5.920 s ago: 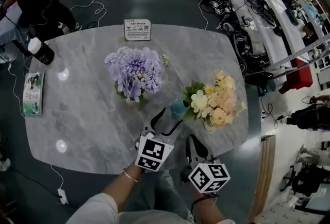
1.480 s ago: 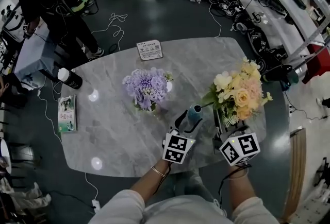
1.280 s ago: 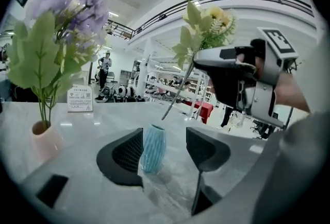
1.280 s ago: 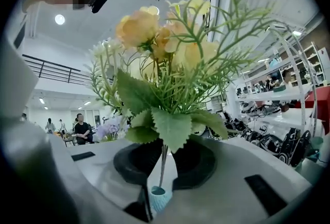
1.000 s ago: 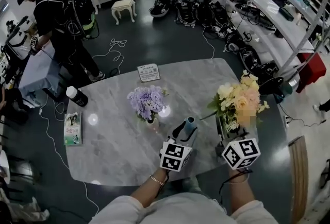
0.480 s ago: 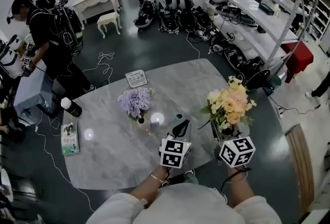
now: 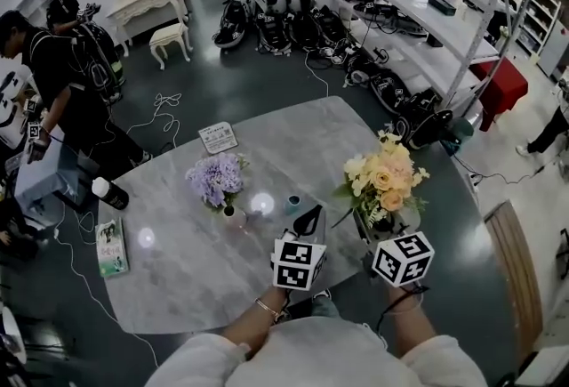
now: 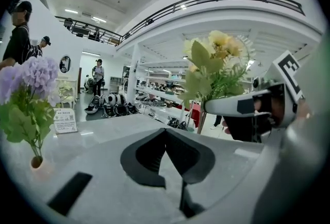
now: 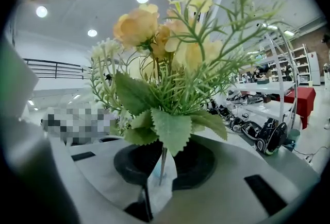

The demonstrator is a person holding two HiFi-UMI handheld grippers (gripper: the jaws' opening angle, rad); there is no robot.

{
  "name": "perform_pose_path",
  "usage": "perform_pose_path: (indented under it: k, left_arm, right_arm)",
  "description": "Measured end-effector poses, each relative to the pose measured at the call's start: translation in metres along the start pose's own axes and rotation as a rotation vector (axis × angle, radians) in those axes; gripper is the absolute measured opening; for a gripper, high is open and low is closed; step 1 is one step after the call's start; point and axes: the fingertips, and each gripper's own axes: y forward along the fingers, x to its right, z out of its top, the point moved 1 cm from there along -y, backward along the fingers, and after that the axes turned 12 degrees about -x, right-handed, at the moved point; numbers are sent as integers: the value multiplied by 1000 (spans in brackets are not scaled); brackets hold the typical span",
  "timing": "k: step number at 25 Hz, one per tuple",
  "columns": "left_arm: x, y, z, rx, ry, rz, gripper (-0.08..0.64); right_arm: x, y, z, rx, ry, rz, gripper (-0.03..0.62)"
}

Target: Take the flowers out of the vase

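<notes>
Right gripper view: right gripper point(image 9: 161, 176) clamps flower stem point(image 9: 163, 162); left gripper point(image 8: 166, 135) just closed empty.

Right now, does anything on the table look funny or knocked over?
Nothing looks spilled or broken. One thing is out of place: the yellow bouquet isn't in a vase. The right tongs pinch its stem and hold it up, while the little blue vase stands apart from it on the table.

Pale purple flowers point(image 7: 216, 178), yellow-peach flowers point(image 7: 382, 181) with green leaves, a teal vase point(image 7: 292, 203), a grey marbled table point(image 7: 178, 270), a black bottle point(image 7: 109, 192) with a white cap, a dark grey floor point(image 7: 267, 74).
</notes>
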Motion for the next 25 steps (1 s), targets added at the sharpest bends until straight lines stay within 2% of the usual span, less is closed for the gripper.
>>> perform_pose_path:
  k: [10,19,25]
  left_arm:
    - [23,34,-19,-55,-61,12,9]
    - [19,76,-52,-130,-193,84,9]
    - [7,94,-70,-160,-248,136,9]
  right_arm:
    - [33,15,-20,-154,-9,57,46]
    - [68,53,-52,-344,-9,146,43]
    - [83,85,-78,-473,7,187,41]
